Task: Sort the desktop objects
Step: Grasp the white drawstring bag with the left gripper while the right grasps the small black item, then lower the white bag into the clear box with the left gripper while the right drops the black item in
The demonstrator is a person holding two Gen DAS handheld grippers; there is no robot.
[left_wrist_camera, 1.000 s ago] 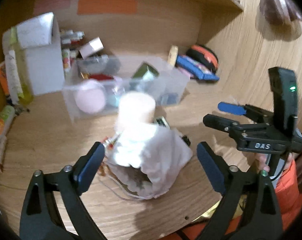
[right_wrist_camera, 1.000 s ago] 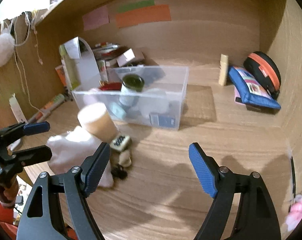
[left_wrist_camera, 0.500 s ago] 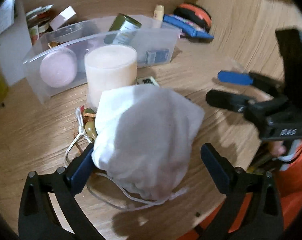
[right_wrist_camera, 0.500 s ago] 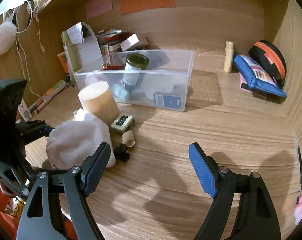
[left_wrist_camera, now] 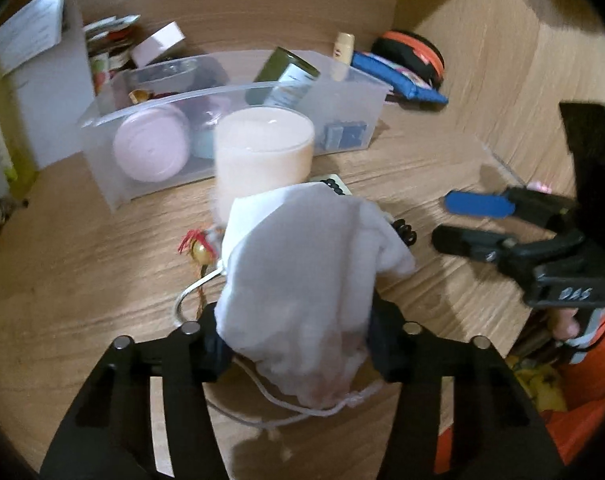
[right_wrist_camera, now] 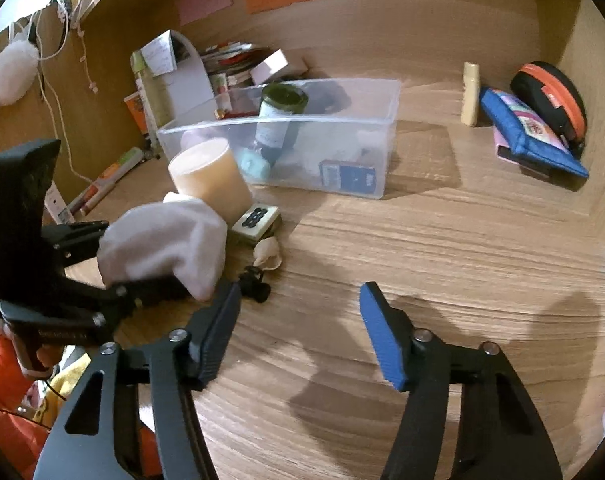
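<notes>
A white drawstring pouch (left_wrist_camera: 302, 264) lies on the wooden desk in front of a cream candle (left_wrist_camera: 262, 152). My left gripper (left_wrist_camera: 294, 332) straddles the pouch's near end. Its jaws are closing and both pads press into the cloth. From the right wrist view the same pouch (right_wrist_camera: 162, 240) shows squeezed in the left gripper (right_wrist_camera: 114, 260). My right gripper (right_wrist_camera: 302, 332) hovers over bare desk to the pouch's right. Its jaws are closing too, with nothing between them. A clear plastic bin (right_wrist_camera: 394, 96) behind the candle holds a green jar (right_wrist_camera: 280, 120) and other small items.
Beside the pouch lie a tile with black dots (right_wrist_camera: 256, 220), a shell (right_wrist_camera: 268, 254), a black tie (right_wrist_camera: 254, 284) and a gold bead with red tassel (left_wrist_camera: 200, 250). A blue pouch (right_wrist_camera: 530, 132) and an orange-black case (right_wrist_camera: 550, 96) sit at back right.
The left gripper came down and closer around the pouch, and its jaws went from wide apart to pressing on the cloth. The right gripper's jaws narrowed.
</notes>
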